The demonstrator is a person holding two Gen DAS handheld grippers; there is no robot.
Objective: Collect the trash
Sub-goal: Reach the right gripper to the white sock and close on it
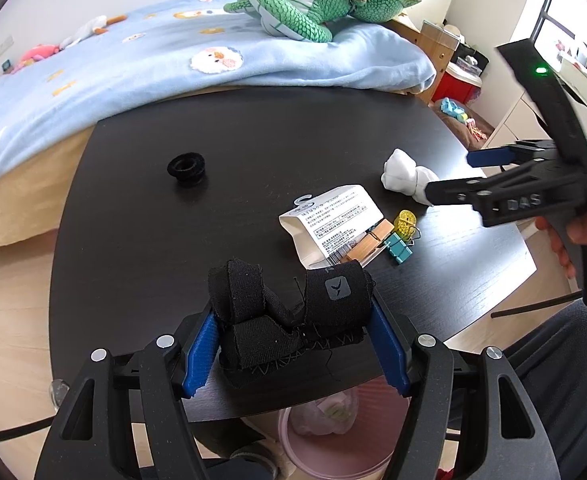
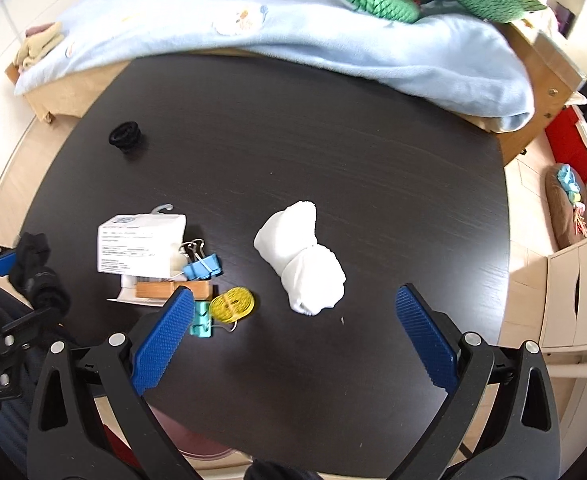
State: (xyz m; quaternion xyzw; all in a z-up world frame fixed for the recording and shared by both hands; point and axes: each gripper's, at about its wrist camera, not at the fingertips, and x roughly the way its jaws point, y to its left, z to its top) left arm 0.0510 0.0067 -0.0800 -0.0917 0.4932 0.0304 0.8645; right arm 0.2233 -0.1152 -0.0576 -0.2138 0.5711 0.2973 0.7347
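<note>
My left gripper (image 1: 293,344) clamps the crumpled black fabric strap (image 1: 289,316) at the dark table's (image 1: 253,140) near edge, above the pink plastic bin (image 1: 333,440); release next. My right gripper (image 2: 293,340) hangs wide open, holding nothing.

Green plush dragon (image 1: 309,4) on blue blanket (image 1: 141,64) behind dark table (image 2: 293,140).

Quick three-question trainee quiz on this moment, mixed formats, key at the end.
1. True or false: the left gripper is empty.
2. What lies nearest ahead of the open right gripper? A) black ring B) white rolled cloth C) green plush
3. Fill in: below the table edge sits a pink ___.

Key: 1 false, it clamps the black fabric bundle. 2 B, the white rolled cloth. 3 bin.
</note>
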